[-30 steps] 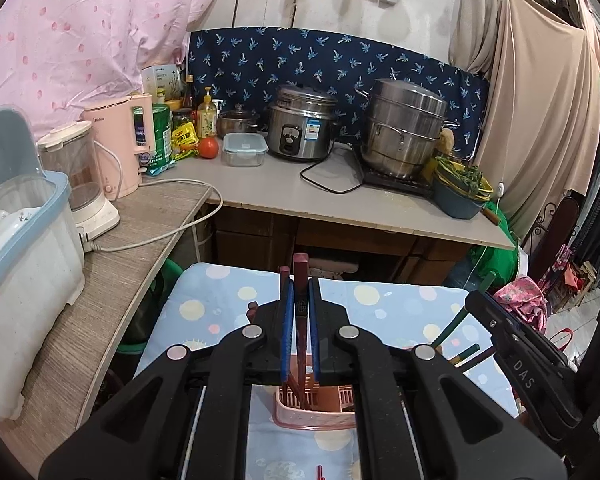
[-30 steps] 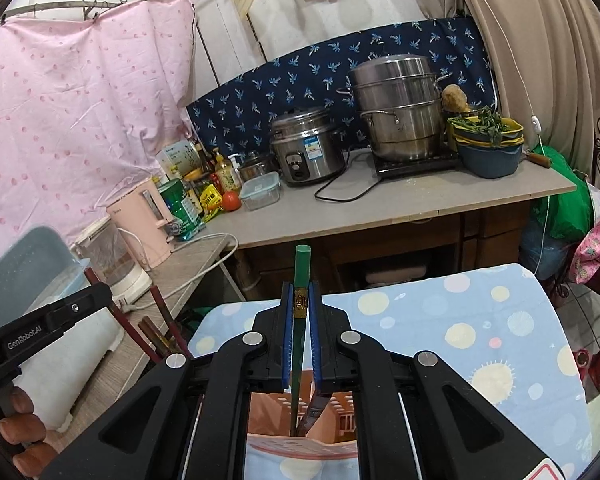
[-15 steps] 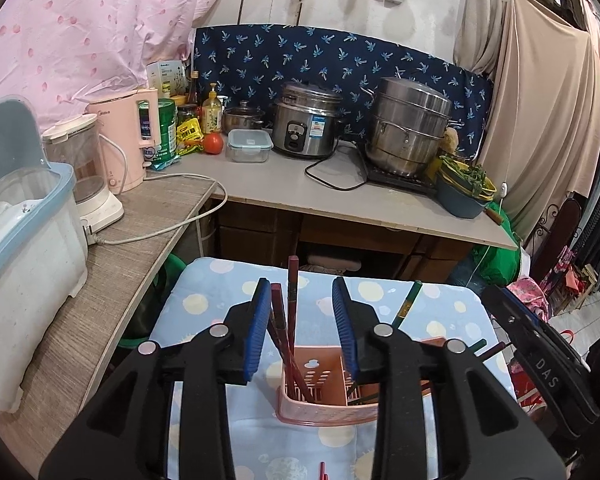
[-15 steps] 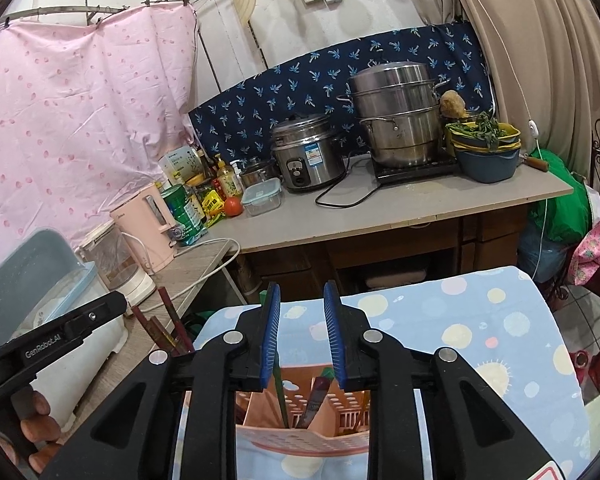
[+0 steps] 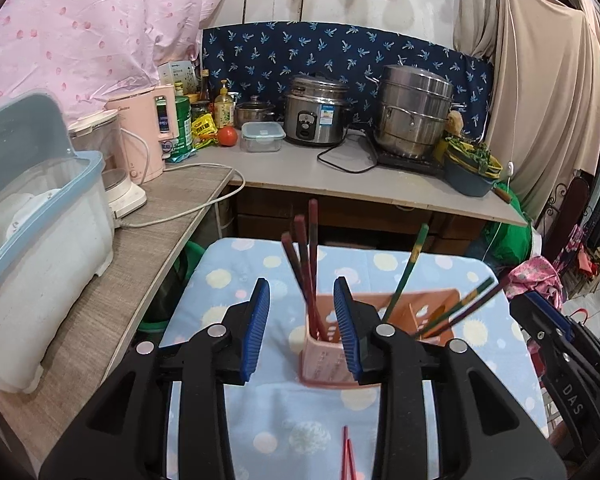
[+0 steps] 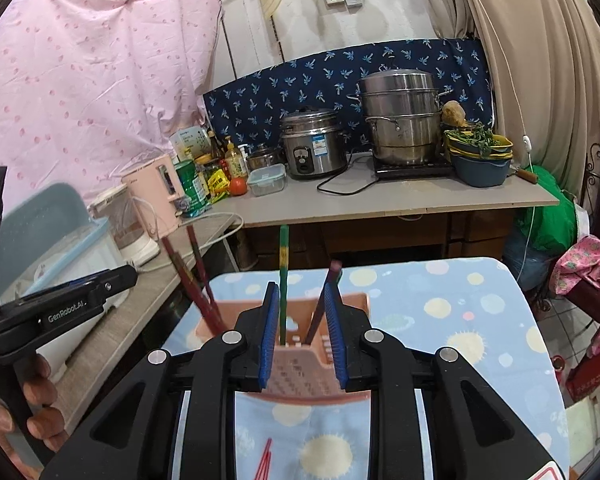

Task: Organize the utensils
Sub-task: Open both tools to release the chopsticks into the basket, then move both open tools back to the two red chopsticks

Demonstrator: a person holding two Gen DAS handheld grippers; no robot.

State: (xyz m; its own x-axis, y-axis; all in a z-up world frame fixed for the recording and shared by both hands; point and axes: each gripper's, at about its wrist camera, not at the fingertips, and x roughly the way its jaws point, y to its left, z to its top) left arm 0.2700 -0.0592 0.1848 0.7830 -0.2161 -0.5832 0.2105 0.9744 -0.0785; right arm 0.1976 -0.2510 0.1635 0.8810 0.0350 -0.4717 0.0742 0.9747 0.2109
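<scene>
A pink slotted utensil holder (image 5: 324, 360) (image 6: 300, 376) stands on the dotted blue cloth. Three dark red chopsticks (image 5: 306, 264) (image 6: 192, 280) lean in its left end. Green chopsticks (image 5: 410, 272) (image 6: 284, 264) and a dark one (image 6: 328, 292) stand in the right part. My left gripper (image 5: 301, 328) is open just short of the holder, with nothing pressed between its pads. My right gripper (image 6: 301, 332) is open too; the green chopstick shows in the gap, free of the pads. A red pair (image 5: 346, 460) (image 6: 265, 460) lies on the cloth under the grippers.
A wooden counter (image 5: 100, 320) at the left bears a white dish bin (image 5: 40, 260) and a kettle (image 5: 148, 136). Behind, a worktop (image 6: 380, 200) holds a rice cooker (image 6: 312, 144), steamer pots and bowls. A hand (image 6: 40, 400) holds the left gripper's handle.
Both grippers have gone from shut to open, letting go of a red and a green chopstick, which now stand in the holder. Both have drawn back from it.
</scene>
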